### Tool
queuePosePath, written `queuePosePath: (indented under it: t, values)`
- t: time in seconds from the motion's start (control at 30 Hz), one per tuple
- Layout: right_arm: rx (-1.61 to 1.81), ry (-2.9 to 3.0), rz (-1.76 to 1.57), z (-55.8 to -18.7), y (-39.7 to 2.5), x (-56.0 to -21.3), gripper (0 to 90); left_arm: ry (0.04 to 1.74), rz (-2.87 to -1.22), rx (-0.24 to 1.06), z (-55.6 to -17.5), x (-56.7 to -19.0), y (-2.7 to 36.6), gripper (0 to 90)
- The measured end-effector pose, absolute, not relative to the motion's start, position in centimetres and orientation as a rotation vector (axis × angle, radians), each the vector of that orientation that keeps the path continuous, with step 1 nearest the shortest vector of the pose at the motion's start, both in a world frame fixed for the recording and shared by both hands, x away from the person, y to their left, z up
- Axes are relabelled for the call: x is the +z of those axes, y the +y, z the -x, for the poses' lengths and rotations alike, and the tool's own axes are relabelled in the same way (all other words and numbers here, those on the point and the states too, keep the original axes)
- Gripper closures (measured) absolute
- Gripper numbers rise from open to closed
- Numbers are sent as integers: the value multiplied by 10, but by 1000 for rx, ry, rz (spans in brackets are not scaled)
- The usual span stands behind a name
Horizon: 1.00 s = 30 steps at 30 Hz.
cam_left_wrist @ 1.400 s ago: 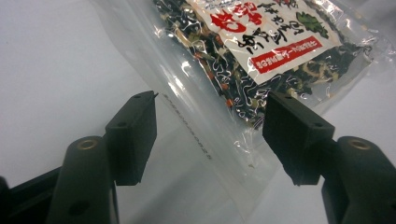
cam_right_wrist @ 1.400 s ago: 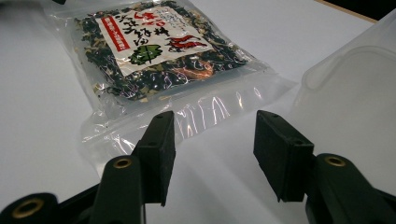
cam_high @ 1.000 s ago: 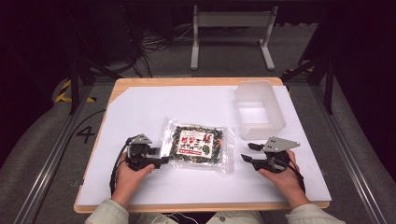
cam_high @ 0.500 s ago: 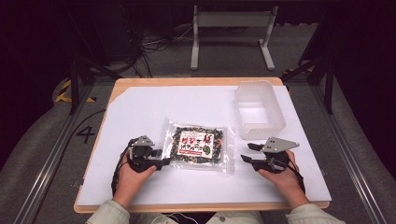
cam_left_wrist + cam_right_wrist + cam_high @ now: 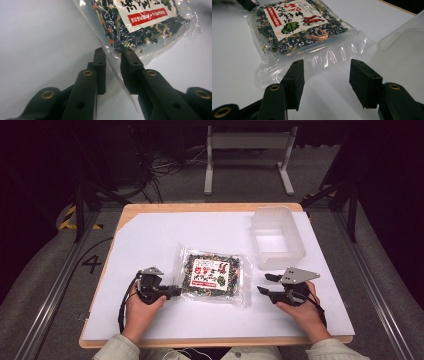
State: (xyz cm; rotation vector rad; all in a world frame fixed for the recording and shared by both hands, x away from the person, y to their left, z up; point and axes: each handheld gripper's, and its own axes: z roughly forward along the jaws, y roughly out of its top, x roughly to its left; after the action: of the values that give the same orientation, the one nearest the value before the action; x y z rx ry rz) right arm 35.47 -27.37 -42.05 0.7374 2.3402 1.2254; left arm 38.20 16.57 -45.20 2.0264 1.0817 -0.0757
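A clear bag of dark dried mix with a white and red label [image 5: 212,275] lies flat at the table's middle. My left gripper [image 5: 176,291] is at the bag's left edge. In the left gripper view its jaws [image 5: 113,53] stand a narrow gap apart, with the clear film edge of the bag [image 5: 140,27] running between them, not clamped. My right gripper [image 5: 262,283] rests on the table just right of the bag. Its jaws [image 5: 327,66] are wide open and face the bag's clear sealed edge [image 5: 297,27], with nothing between them.
A translucent plastic container [image 5: 260,222] stands at the back right of the white table cover [image 5: 150,235], close to my right gripper, and its wall [image 5: 402,47] rises to the right in the right gripper view. The table's wooden edge [image 5: 200,207] borders the cover.
My left gripper has edged right, up to the bag's left edge. The right gripper and the bag have stayed put.
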Motion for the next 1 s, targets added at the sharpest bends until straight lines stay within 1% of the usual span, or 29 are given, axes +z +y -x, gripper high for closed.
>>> queuePosePath:
  t: [0.07,0.1,0.17,0.37,0.57,0.77,0.83,0.9,1.0]
  values:
    - [1226,2341,-735,-355,-274,-420,457,1102,-1995,-89,-382,-454,167,793]
    - [1225,2342,-733,-355,-274,-420,457,1115,-1972,-108,-382,-455,169,830]
    - [1225,2341,-734,-355,-274,-420,456,1127,-1970,-99,-381,-455,169,890]
    - [1225,2341,-739,-354,-274,-420,456,1143,-1948,-89,-380,-453,169,895]
    - [1225,2340,-740,-354,-274,-420,456,1111,-1908,-64,-377,-443,172,896]
    - [1235,2363,-757,-355,-272,-420,490,1062,-1874,-22,-373,-424,175,897]
    - [1239,2366,-752,-355,-272,-420,494,1034,-1860,-3,-371,-414,176,898]
    - [1245,2366,-751,-354,-272,-419,505,992,-1849,-18,-370,-403,178,897]
    - [1271,2370,-766,-354,-273,-417,527,939,-1843,24,-366,-386,180,898]
